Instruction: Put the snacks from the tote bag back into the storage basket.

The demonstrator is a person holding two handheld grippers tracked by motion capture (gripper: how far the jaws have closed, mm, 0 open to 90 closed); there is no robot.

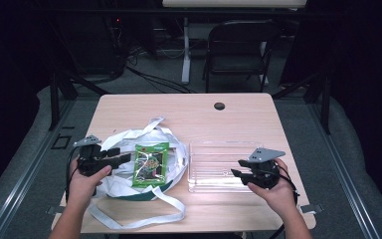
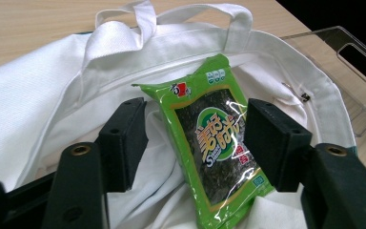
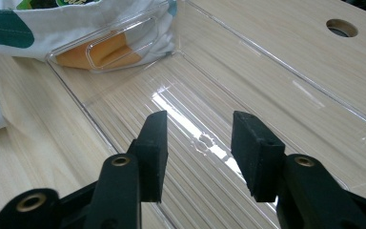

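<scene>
We're lining up the left gripper [image 2: 195, 138] on the green foil seaweed snack packet [image 2: 213, 143], which lies flat on the white canvas tote bag [image 2: 38, 95] at about 9 o'clock from the clear plastic tray [image 1: 214, 167]. Jaws are spread, straddling the packet's 2 long edges, no contact yet. We should drop lower and close across the middle, clear of the fabric. Right gripper [image 3: 198, 150] hovers over the tray, jaws spread, empty.

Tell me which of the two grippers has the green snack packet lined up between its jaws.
The left gripper: its open jaws frame the green seaweed packet on the white bag. The right gripper faces the clear tray.
</scene>
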